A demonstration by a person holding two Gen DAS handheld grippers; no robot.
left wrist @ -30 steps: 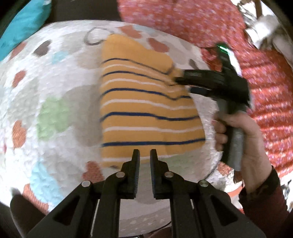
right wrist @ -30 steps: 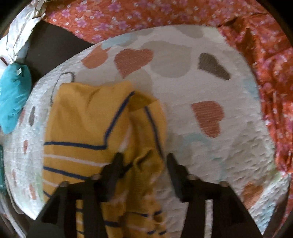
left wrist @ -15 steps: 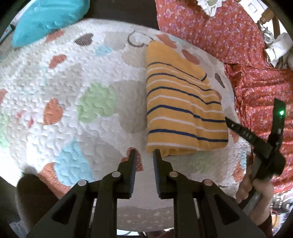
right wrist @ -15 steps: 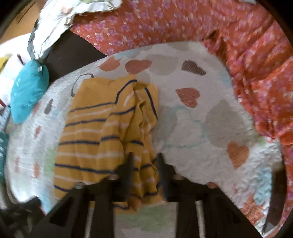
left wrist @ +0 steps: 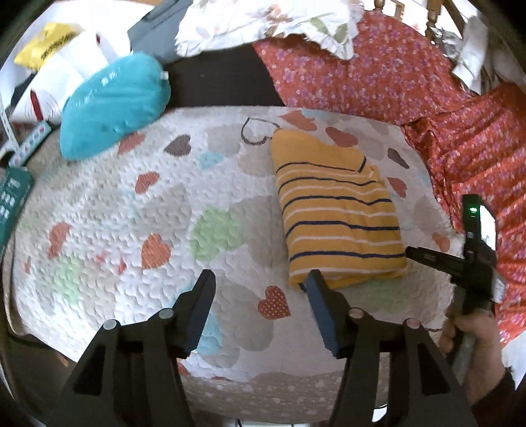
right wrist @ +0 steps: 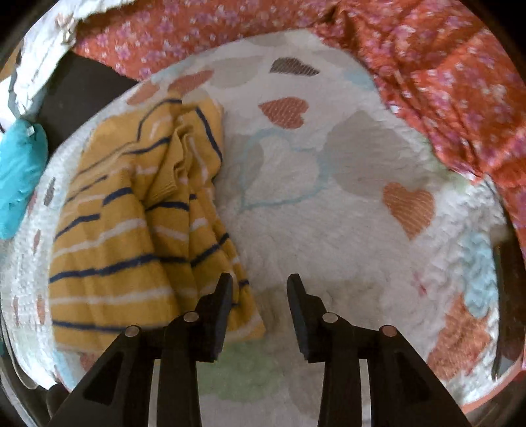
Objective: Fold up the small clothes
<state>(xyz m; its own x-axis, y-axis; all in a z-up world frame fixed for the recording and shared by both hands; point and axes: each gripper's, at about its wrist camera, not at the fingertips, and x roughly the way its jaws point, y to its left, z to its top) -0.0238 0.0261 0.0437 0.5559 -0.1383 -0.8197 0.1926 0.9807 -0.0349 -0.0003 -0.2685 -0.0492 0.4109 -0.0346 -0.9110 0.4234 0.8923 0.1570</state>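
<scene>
While both claws open empty, striped shirt folded, underside hidden, perhaps bunched.

Setting: a home, probably a bedroom or living area. Evidence: white quilted heart-print cover, red floral fabric draped behind it, teal cushion, turned wooden furniture posts, plastic bags.
</scene>
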